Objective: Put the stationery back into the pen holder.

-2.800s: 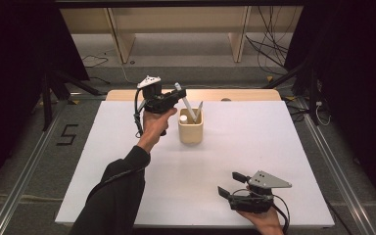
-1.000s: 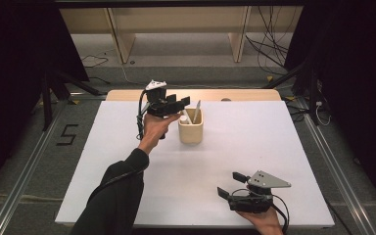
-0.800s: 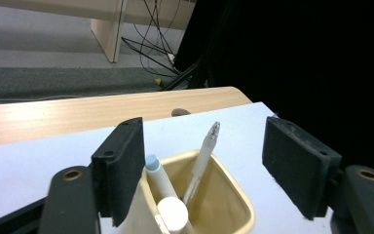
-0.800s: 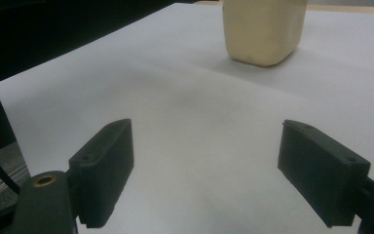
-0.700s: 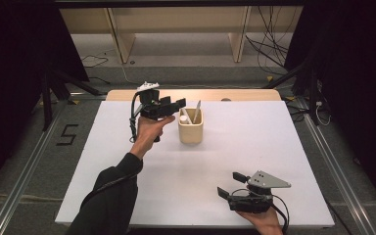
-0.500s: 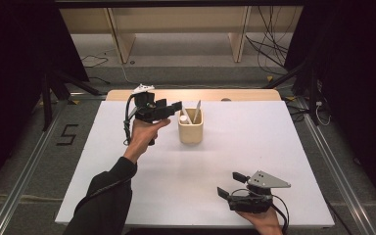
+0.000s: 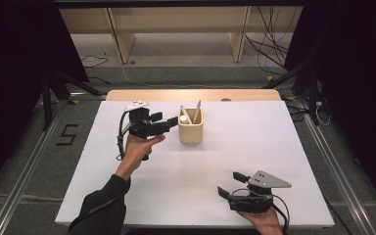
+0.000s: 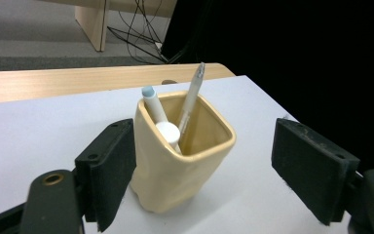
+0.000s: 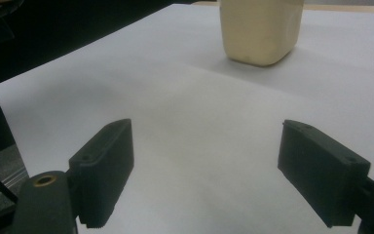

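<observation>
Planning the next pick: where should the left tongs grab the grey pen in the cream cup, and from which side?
Grip the grey pen on the stretch of its shaft above the cup's rim, coming from above. It leans against the far wall, its lower part inside the cup beside two white markers. The left tongs, open, straddle the cup and would need to rise first.

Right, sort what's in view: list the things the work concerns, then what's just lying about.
In the work:
- cream pen cup
- white marker and pen in it
- left hand-held gripper, jaws just opened, empty

Lying about:
- right hand-held gripper, open
- floor cables
- wooden board
</observation>
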